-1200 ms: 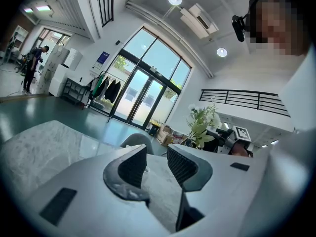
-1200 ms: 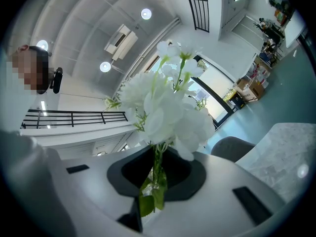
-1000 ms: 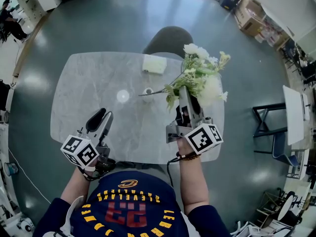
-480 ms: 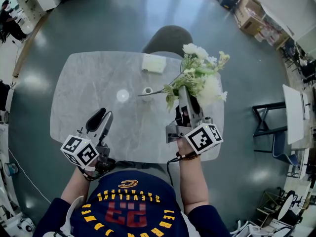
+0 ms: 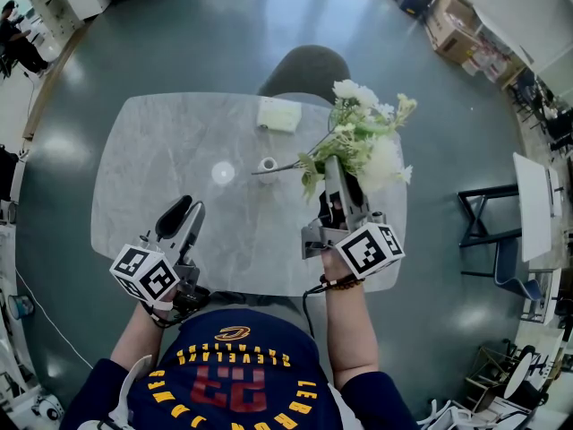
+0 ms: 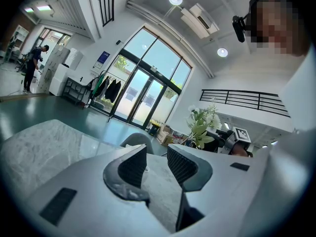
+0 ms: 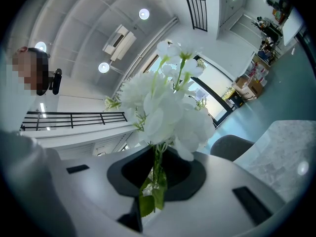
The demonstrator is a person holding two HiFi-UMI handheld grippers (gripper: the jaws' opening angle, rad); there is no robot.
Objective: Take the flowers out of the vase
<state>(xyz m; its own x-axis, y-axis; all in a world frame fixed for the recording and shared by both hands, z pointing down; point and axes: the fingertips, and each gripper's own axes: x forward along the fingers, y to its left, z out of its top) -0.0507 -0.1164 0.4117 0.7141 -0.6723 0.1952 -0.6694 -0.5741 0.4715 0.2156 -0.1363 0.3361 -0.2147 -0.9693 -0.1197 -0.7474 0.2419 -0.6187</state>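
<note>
Two grippers over the desk [image 5: 161, 150]. My right gripper [image 5: 333, 170] has its jaws clamped on the green stems of the white flowers [image 5: 363, 137], bunch held above the desk's far right side. One thin sprig reaches left toward the small white vase [image 5: 268, 165]. My left gripper [image 5: 179, 211] has jaws apart, nothing between them, near the desk's front edge.

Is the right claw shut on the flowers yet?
Shut. In the right gripper view, the right claw grips the flowers by their stems.
</note>
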